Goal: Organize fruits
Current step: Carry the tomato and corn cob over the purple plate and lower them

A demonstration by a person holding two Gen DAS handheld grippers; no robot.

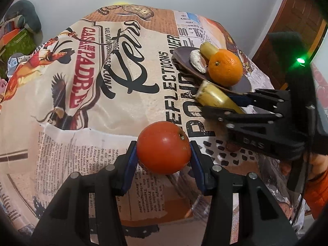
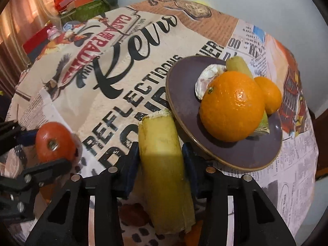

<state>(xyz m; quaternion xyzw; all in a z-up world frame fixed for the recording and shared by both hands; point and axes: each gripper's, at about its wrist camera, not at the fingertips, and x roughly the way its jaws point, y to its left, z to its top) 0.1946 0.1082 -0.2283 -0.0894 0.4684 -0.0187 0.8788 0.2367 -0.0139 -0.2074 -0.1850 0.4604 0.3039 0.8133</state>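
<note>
On the counter covered in newsprint cloth, our plate at right of frame already holds an orange. Still to place: the banana piece pinched by our right tool, and the tomato pinched by our left tool.

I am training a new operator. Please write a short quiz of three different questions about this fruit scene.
1. True or false: the left gripper holds a tomato.
2. What does the right gripper hold? A) an orange B) a piece of banana C) a shell
3. Fill in: the big orange lies on the ____.

Key: 1 true. 2 B, the piece of banana. 3 plate.
</note>
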